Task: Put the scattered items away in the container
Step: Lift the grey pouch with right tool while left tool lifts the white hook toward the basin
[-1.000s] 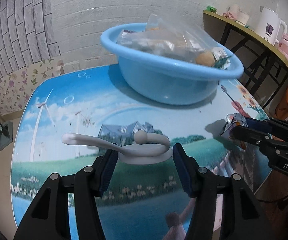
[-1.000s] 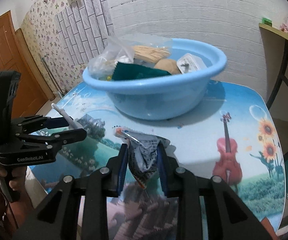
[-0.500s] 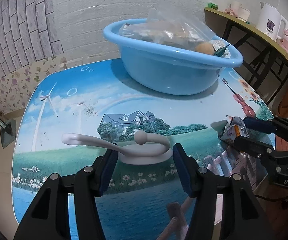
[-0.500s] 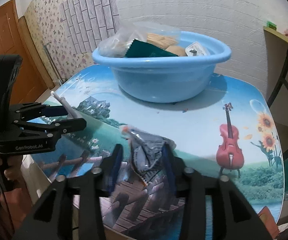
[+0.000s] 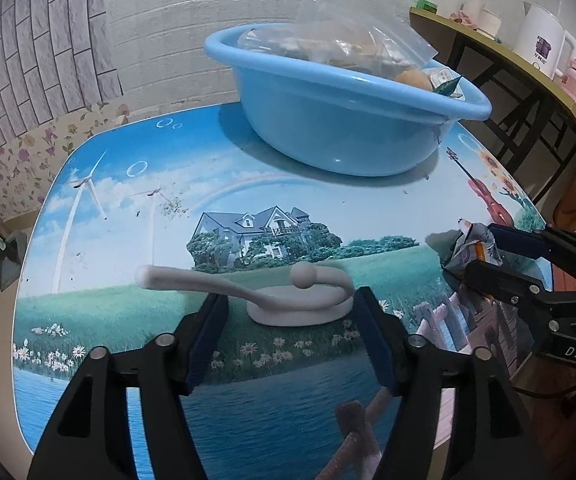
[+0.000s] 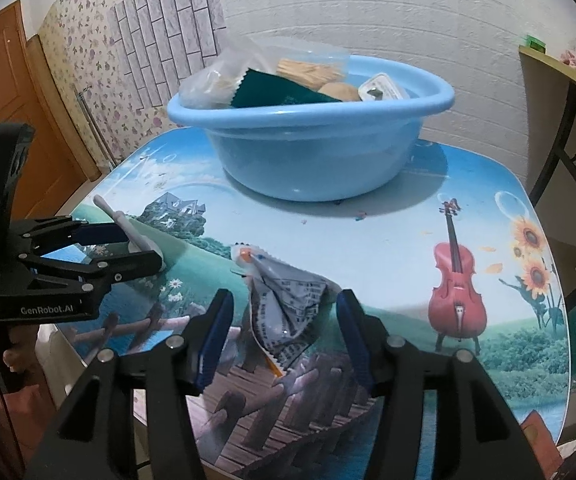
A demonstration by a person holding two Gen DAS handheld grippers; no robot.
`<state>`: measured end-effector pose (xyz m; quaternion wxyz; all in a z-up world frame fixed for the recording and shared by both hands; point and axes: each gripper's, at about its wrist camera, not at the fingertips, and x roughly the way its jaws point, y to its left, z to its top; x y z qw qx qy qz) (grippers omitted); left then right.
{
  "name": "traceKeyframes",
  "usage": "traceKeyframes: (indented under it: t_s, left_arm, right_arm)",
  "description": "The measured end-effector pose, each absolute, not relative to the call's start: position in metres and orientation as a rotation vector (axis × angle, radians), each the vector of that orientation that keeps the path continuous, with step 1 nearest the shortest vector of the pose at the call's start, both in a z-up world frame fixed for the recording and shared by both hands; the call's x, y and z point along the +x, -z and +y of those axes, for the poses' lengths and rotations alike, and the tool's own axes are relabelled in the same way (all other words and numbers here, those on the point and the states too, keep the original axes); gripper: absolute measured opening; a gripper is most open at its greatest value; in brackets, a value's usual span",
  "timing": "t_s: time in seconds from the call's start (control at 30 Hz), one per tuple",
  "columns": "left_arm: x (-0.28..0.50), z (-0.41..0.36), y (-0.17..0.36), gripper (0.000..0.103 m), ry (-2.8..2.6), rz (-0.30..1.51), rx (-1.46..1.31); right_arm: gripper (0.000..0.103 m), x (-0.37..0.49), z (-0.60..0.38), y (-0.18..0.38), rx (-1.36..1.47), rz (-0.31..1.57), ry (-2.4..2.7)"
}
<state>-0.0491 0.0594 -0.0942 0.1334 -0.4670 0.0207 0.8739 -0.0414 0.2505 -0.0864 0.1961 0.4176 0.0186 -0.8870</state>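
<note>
Both hand-held grippers have just been opening. Your left hand-held gripper (image 5: 290, 330) straddles the white hook (image 5: 288, 304), jaws parted, unclamped: rigid, light, grab its base. Your right hand-held gripper (image 6: 283, 334) brackets the crumpled wrapper (image 6: 288, 308): soft, slippery, pinch mid-body. Basin (image 6: 312, 152) far back on worktop (image 6: 388, 240).

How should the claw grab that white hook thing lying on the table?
Grip the white hook by its round flat base, coming from above at the near side. The left claw already straddles it, its jaws having just opened. The base is the widest, steadiest part; the thin curved arm would probably slip.
</note>
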Motion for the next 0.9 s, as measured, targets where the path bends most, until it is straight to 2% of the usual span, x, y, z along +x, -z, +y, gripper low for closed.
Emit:
traceKeyframes:
  t_s: [0.2, 0.33, 0.37, 0.4, 0.47, 0.67, 0.9]
  left_arm:
    - [-0.05, 0.061, 0.097, 0.079, -2.542, 0.061, -1.345]
    - [-0.05, 0.062, 0.097, 0.079, -2.545, 0.06, -1.33]
    - [-0.049, 0.061, 0.096, 0.071, -2.545, 0.049, -1.32]
    - [-0.049, 0.06, 0.095, 0.058, -2.547, 0.041, -1.312]
    - [-0.049, 0.058, 0.094, 0.049, -2.539, 0.009, -1.305]
    - [-0.047, 0.056, 0.087, 0.049, -2.543, -0.016, -1.263]
    - [-0.045, 0.054, 0.059, 0.049, -2.589, -0.027, -1.189]
  right_arm:
    - [0.053, -0.044, 0.248, 0.092, 1.189, 0.035, 2.459]
    - [0.053, -0.044, 0.246, 0.096, 1.192, 0.045, 2.462]
    - [0.052, -0.044, 0.246, 0.095, 1.181, 0.042, 2.472]
    - [0.045, -0.043, 0.247, 0.094, 1.166, 0.036, 2.484]
    - [0.033, -0.043, 0.249, 0.091, 1.147, 0.028, 2.471]
    - [0.029, -0.041, 0.253, 0.085, 1.118, -0.007, 2.455]
    - [0.029, -0.034, 0.261, 0.052, 0.975, -0.05, 2.505]
